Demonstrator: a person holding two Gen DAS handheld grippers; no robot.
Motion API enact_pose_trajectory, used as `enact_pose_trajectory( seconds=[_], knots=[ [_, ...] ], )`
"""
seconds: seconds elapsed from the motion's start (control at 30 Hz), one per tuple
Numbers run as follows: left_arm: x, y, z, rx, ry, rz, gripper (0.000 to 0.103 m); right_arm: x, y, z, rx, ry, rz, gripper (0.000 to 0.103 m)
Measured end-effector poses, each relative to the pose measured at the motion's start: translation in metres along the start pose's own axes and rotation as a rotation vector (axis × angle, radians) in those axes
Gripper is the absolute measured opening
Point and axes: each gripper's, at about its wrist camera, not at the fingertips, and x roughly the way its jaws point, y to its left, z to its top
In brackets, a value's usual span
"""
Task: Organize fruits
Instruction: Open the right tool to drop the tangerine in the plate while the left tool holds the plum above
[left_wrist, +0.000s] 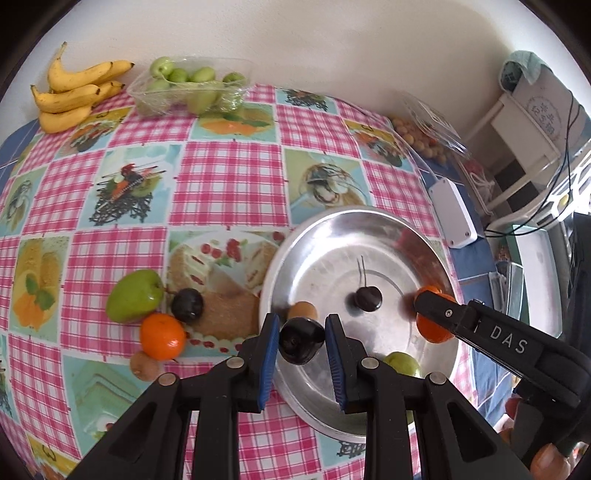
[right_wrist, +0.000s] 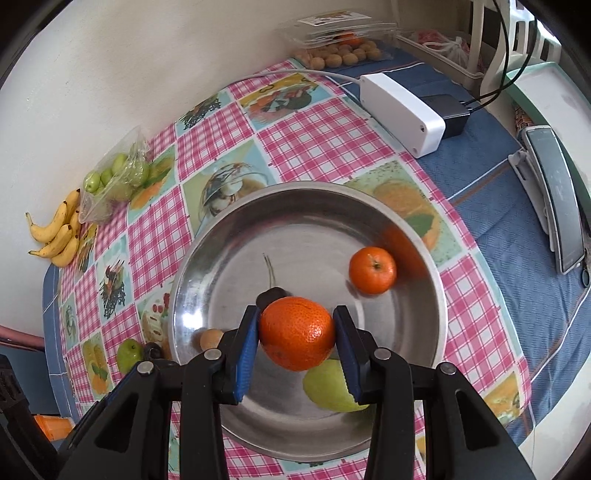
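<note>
Left wrist view, table left: bananas (left_wrist: 74, 92) and a clear tub of green fruit (left_wrist: 188, 86) at the far edge; nearer, a green apple (left_wrist: 135, 295), a dark plum (left_wrist: 187, 304), an orange mandarin (left_wrist: 162, 336) and a brown fruit (left_wrist: 145, 365) clustered on the checked cloth (left_wrist: 221, 177).
Left gripper (left_wrist: 302, 341): blue pads pinching a dark cherry (left_wrist: 302, 341) above the near rim of the steel plate (left_wrist: 332, 236).
Plate contents: a stemmed cherry (left_wrist: 366, 297).
Right wrist view, right gripper (right_wrist: 297, 334): pads clamped on a mandarin (right_wrist: 297, 334) over the plate, a second mandarin (right_wrist: 372, 270) and a green fruit (right_wrist: 332, 387) lying in it.
Far right: white box (right_wrist: 402, 110) on blue cloth.
</note>
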Motion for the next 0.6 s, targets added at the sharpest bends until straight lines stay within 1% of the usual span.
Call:
enact_pose_trajectory(
  seconds=[0.23,0.6],
  knots=[
    [0.011,-0.011,-0.004,0.016,0.022,0.009,0.027,0.002,-0.01,-0.002,0.01,0.011,-0.003,0.042],
    [0.031,-0.014,-0.009,0.012,0.074,0.031,0.027,0.023,-0.016,-0.008,0.007,0.073,-0.034,0.042]
  ],
)
